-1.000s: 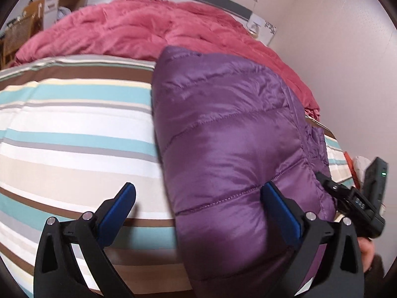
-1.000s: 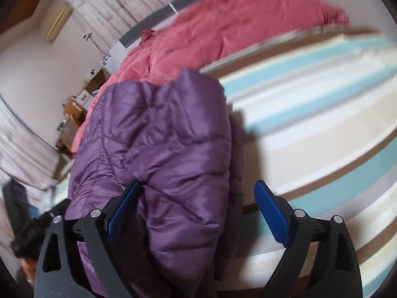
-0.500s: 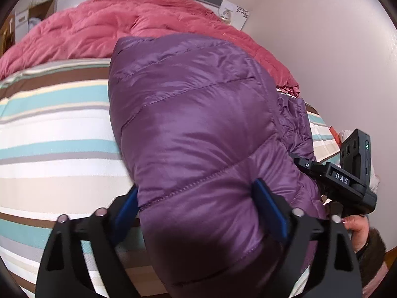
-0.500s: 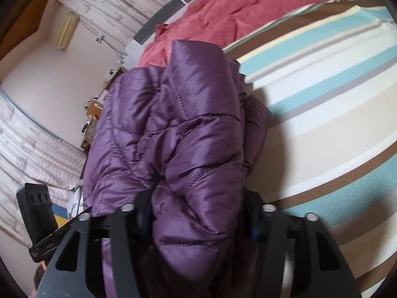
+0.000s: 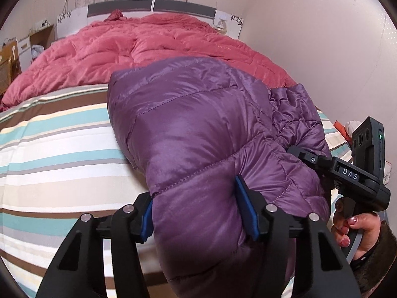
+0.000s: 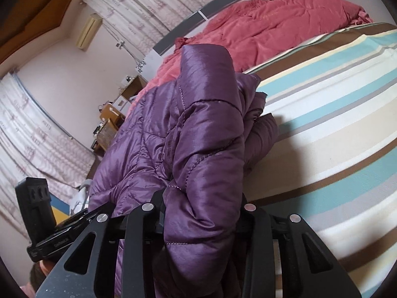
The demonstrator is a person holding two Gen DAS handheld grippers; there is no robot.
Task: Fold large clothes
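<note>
A purple quilted puffer jacket (image 5: 198,129) lies folded lengthwise on the striped bedsheet (image 5: 54,149), its near end lifted off the bed. My left gripper (image 5: 197,211) is shut on the jacket's near left end, its blue pads pressing into the padding. My right gripper (image 6: 201,213) is shut on the jacket (image 6: 198,134) at its near right end, and the fabric bulges over the jaws. The right gripper's body also shows in the left wrist view (image 5: 347,173), held by a hand.
A red quilted duvet (image 5: 148,52) is bunched across the far half of the bed by the headboard (image 5: 151,6). A pink wall (image 5: 322,49) runs close along the bed's right side. Wooden furniture (image 6: 109,121) and curtains stand on the other side.
Both grippers went from open and apart around the jacket's near end to shut on it. The jacket's near end has risen off the bed and bunched up.
</note>
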